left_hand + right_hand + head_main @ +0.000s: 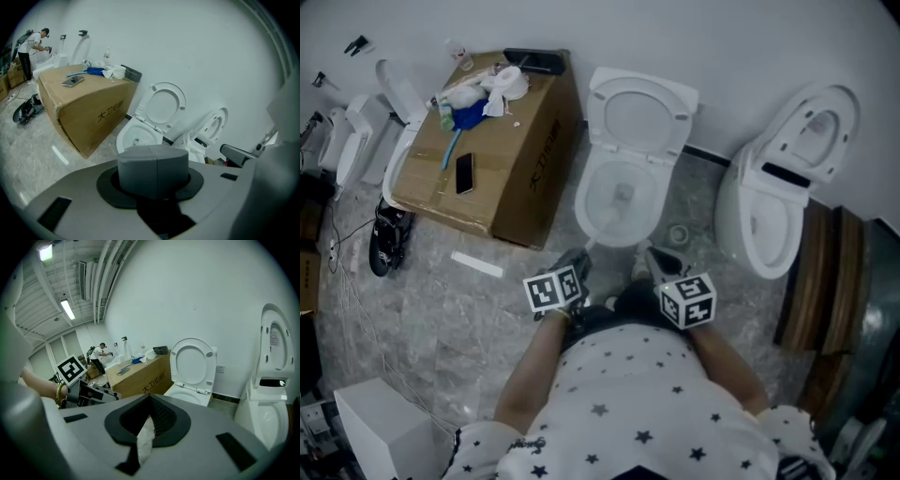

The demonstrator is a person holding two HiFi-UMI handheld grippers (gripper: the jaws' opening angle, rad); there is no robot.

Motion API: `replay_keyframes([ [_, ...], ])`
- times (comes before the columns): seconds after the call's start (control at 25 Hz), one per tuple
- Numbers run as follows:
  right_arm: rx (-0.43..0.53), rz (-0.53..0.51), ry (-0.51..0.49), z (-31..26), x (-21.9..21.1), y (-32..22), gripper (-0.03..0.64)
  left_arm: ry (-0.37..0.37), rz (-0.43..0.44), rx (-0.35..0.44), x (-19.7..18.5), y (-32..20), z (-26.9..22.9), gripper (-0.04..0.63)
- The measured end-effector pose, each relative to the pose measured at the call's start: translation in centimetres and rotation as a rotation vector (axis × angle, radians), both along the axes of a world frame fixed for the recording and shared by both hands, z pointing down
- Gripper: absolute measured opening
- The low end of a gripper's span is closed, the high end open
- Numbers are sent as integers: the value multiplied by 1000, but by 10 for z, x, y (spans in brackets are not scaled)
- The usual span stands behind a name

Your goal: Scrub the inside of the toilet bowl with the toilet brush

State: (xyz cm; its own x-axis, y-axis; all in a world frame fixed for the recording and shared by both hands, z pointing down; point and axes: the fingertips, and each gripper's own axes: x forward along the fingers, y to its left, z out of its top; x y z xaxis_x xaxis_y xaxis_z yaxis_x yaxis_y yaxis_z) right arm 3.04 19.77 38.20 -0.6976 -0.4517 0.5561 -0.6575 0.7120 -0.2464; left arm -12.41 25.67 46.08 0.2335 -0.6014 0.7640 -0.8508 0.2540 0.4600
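Right under the head camera is a white shirt with stars (pixel 628 394). Both grippers point toward the toilet bowl (pixel 586 211), which has its lid up. The left gripper (pixel 575 265) has its two grey pads (pixel 136 166) pressed together with nothing between them, as its own view shows. The right gripper (pixel 656 261) view shows only a dark hollow with a white strip (pixel 144 437) in it, so I cannot tell how its jaws stand. The blue toilet brush (pixel 461 122) lies on the cardboard box (pixel 534 159), well apart from both grippers. Only the gripper views show another person (pixel 29 47) far off.
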Motion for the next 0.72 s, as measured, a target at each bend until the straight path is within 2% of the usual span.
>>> replay_keyframes([
  [0.2, 20, 11, 12, -1, 1, 2, 6, -2, -11, -4, -4, 11, 2, 156],
  [0.48, -28, 60, -16, 4, 10, 2, 6, 2, -26, -8, -6, 17, 3, 156],
  [0.72, -30, 68, -13, 6, 13, 6, 6, 3, -17, -20, -5, 22, 7, 156],
])
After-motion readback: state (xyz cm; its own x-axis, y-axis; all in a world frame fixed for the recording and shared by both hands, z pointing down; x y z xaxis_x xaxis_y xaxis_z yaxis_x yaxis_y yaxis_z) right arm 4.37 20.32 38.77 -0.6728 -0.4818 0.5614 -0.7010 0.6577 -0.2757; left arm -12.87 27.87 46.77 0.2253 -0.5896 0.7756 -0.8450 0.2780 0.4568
